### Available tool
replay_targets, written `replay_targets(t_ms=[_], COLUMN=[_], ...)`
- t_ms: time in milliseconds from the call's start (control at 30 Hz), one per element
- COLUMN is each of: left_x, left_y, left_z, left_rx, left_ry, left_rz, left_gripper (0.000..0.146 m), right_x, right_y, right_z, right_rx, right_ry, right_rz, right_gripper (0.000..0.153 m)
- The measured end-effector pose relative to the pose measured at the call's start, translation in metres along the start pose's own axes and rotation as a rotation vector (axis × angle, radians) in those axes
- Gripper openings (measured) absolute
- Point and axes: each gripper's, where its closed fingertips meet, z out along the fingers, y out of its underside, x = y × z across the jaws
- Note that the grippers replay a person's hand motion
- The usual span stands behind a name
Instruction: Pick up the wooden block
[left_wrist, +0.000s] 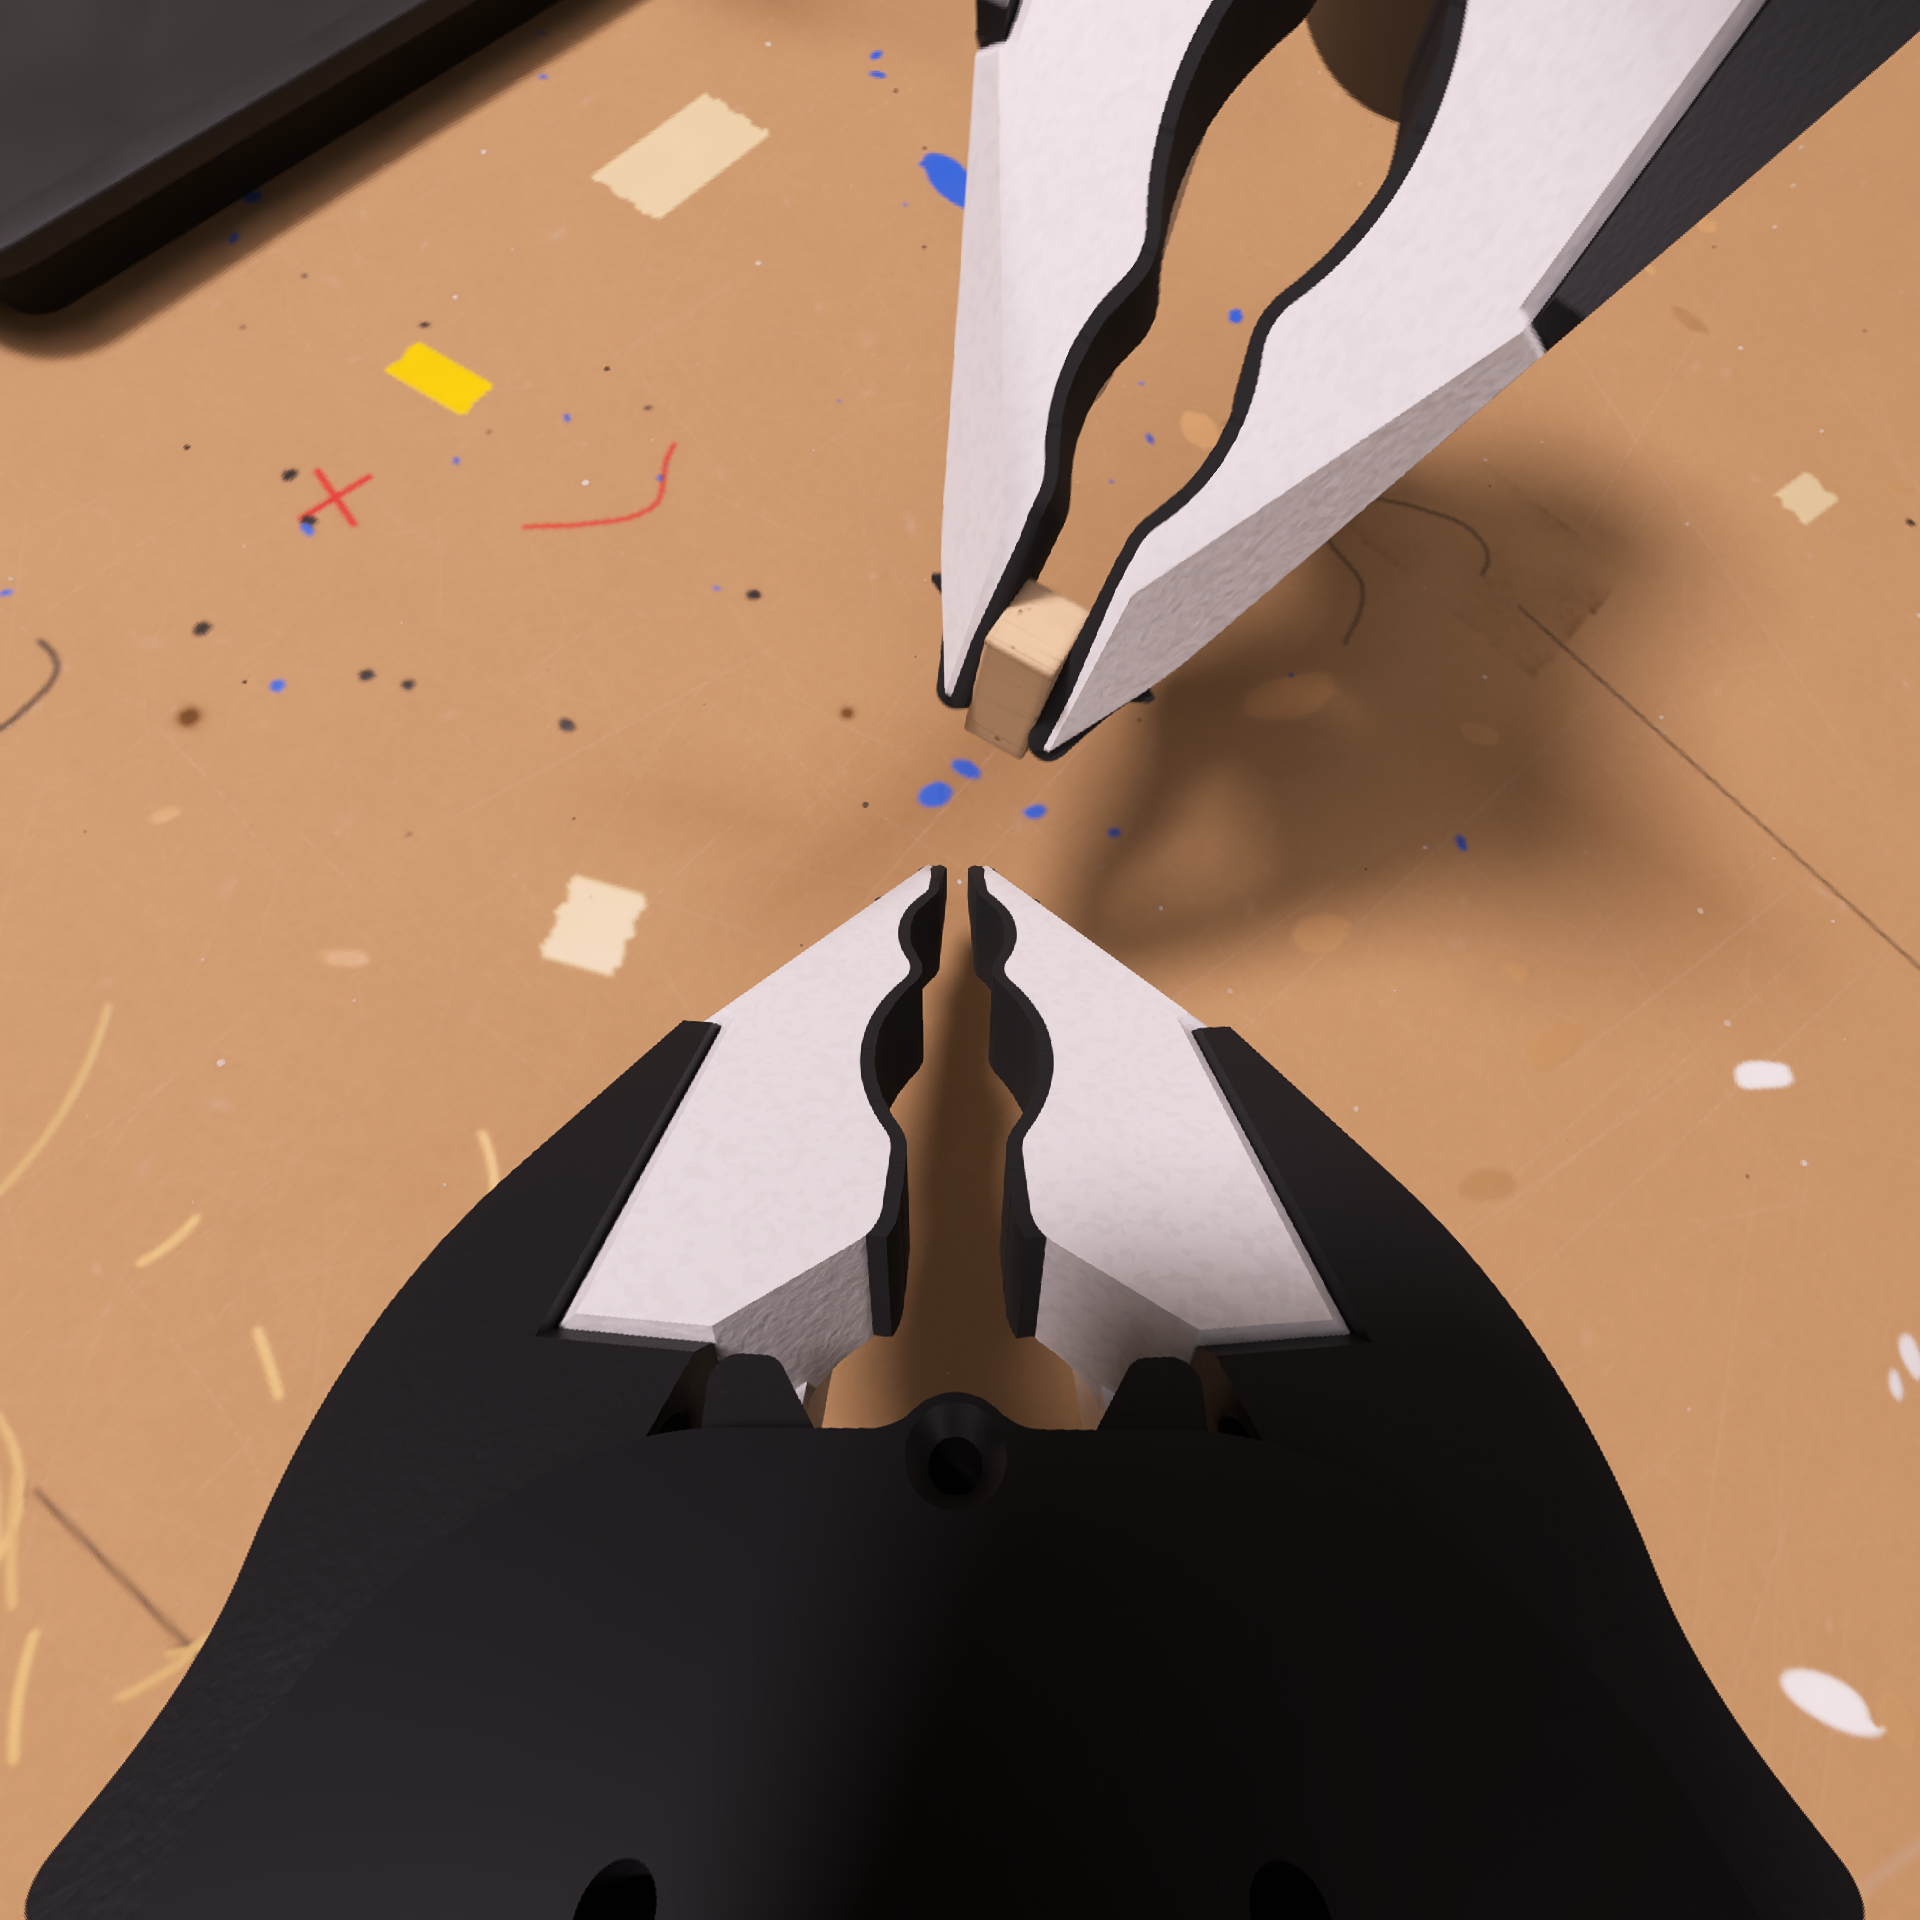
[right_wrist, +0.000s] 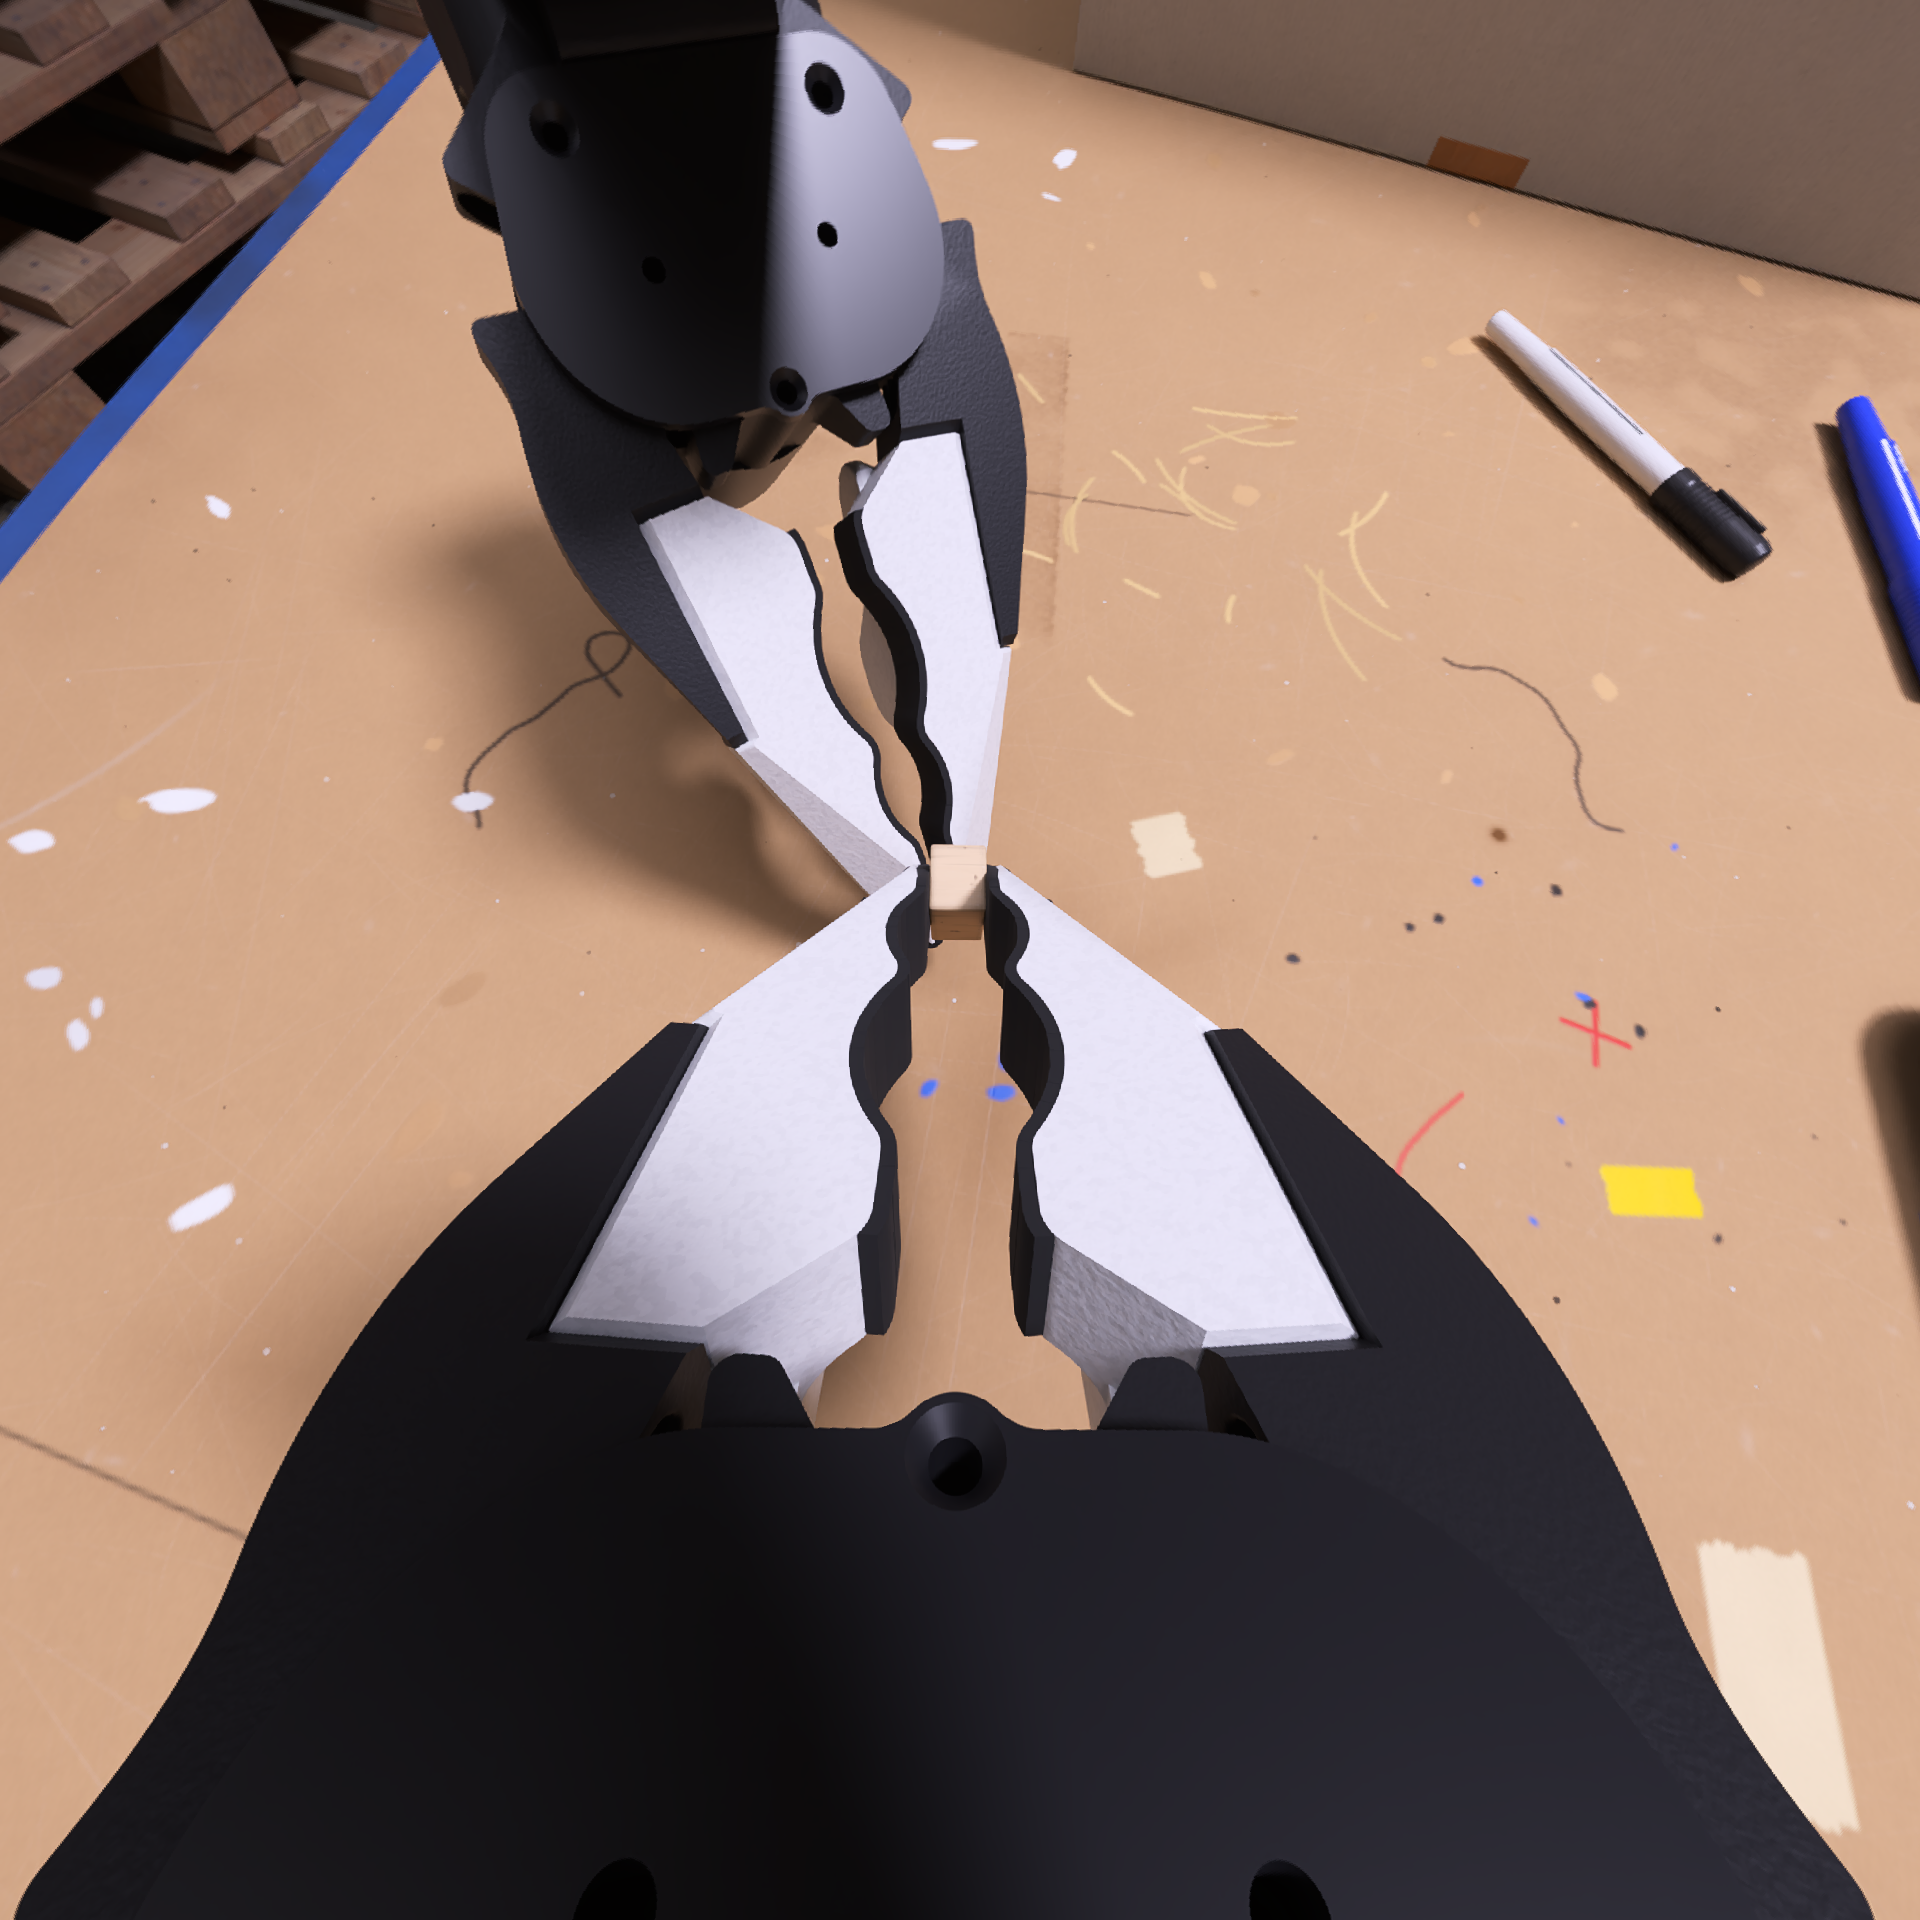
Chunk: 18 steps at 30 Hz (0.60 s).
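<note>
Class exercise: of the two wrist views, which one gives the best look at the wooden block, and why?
The left wrist view: the wooden block shows its top and two sides, clamped between the right gripper fingertips. The right wrist view shows the same block smaller, partly hidden between its own fingertips, with the left gripper just behind it.

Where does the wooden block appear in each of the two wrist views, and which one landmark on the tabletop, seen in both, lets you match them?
Left wrist view: the wooden block sits right of centre, above the middle, pinched between the tips of the right gripper coming down from the top.
Right wrist view: the block is at the centre, between that view's own fingertips.
Shared landmark: the yellow tape patch, upper left in the left view, lower right in the right view.
</note>
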Motion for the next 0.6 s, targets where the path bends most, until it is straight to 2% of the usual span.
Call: replay_targets(t_ms=[600], left_x=[0.0055], left_y=[-0.0015], left_z=[0.0056], left_rx=[-0.010], left_ry=[-0.027], left_rz=[0.098], left_gripper=[0.004], right_x=[-0.0041], right_y=[0.0075], right_z=[0.0061], right_rx=[-0.053], right_ry=[-0.006], right_rz=[-0.052], right_gripper=[0.009])
